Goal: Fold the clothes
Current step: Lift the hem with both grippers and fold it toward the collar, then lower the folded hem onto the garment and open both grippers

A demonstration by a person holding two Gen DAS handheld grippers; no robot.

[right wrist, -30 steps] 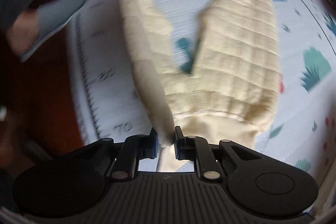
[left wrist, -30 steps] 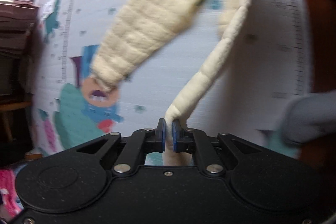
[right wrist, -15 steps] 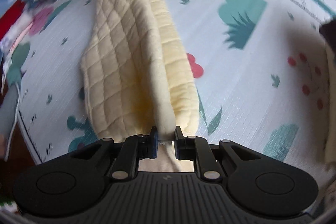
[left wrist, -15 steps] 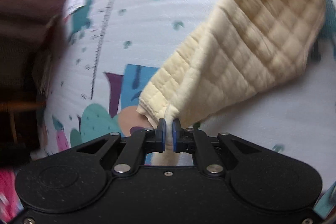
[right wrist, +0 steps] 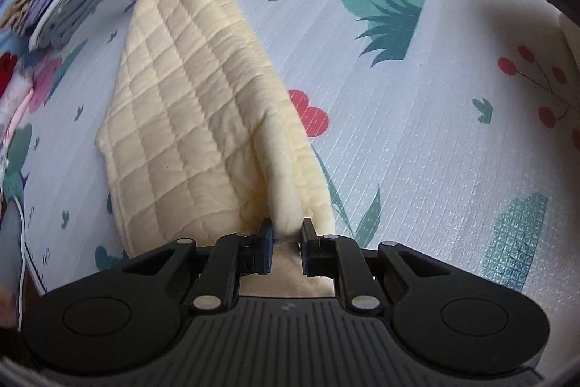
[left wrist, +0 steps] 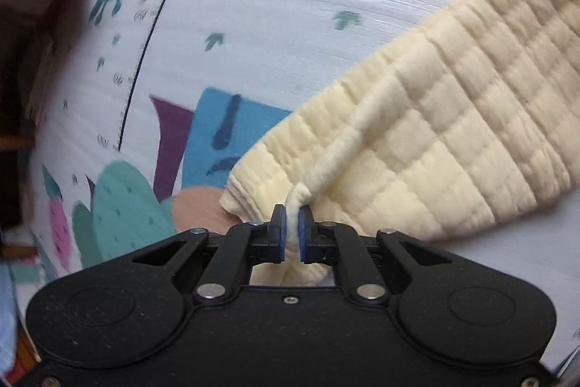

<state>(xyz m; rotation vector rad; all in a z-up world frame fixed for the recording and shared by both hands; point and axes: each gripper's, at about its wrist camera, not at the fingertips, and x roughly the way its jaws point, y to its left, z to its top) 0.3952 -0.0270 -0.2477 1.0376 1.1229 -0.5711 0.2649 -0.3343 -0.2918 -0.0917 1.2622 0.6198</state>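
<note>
Both claws gripped the cream quilted garment (right wrist: 188, 104) by one folded edge. Left gripper (left wrist: 292, 231) had its jaws opening, the fabric ridge between its pads; right gripper (right wrist: 286, 242) was clamped on the other end. Stretched between them, the garment lay over the printed play mat (right wrist: 417, 140), near folded clothes (right wrist: 61, 9) at its far-left corner.
</note>
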